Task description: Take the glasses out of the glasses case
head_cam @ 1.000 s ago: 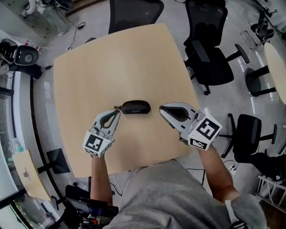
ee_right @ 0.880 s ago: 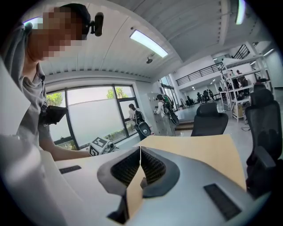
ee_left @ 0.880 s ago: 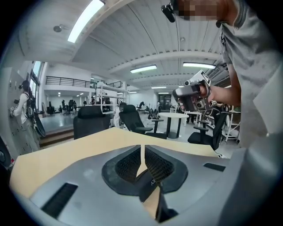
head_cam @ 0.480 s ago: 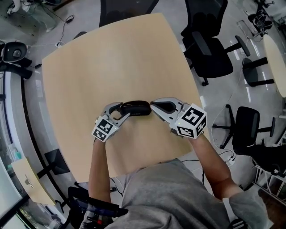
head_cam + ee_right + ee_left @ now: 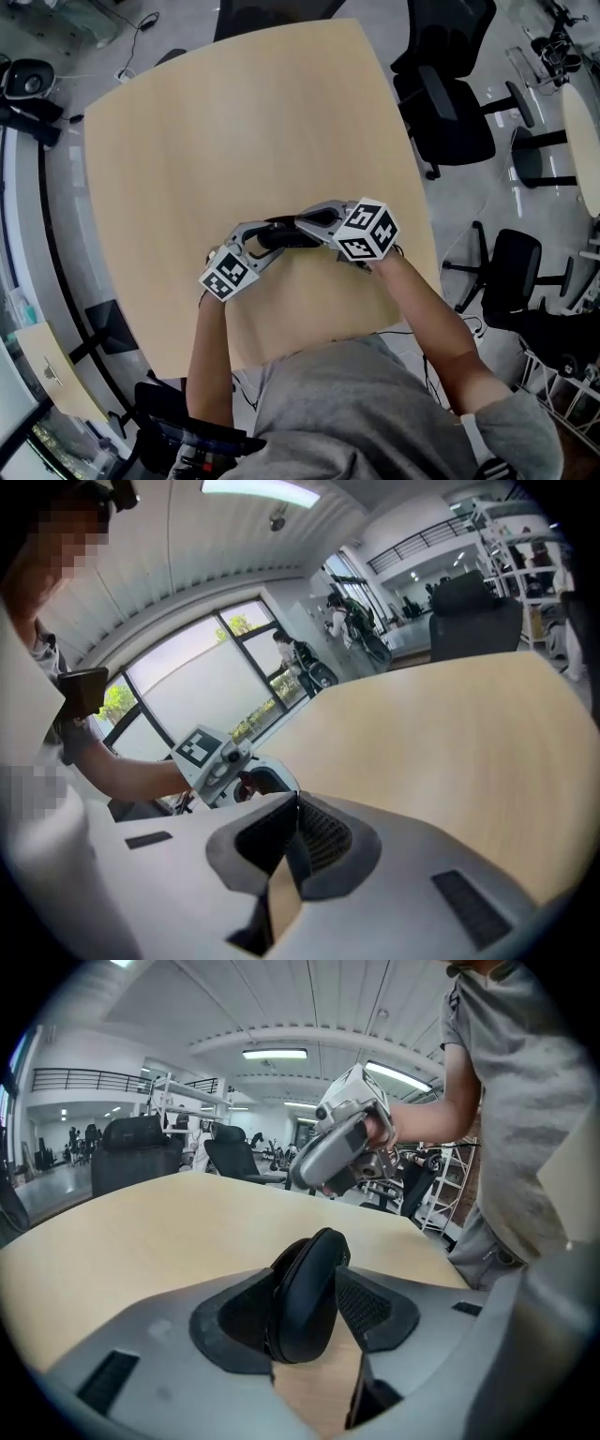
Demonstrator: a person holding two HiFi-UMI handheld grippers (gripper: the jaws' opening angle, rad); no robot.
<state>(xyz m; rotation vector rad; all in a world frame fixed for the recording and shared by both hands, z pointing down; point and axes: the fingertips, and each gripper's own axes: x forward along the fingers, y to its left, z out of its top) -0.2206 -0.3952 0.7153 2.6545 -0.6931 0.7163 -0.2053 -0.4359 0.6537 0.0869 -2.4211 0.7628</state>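
Glasses case: lies on the wooden table just below the centre of the head view and appears closed. Its long axis runs left to right across that frame.

Left gripper: jaws have just been opening and stand wide. The case's left end sits between them, end-on, and the pads are not pressing on it. The case extends straight away from this gripper, in line with its jaws.

Right gripper: clenched on nothing. It points leftward over the case's right end; contact cannot be confirmed.

Judgement: the left gripper is the better placed to clamp the case.
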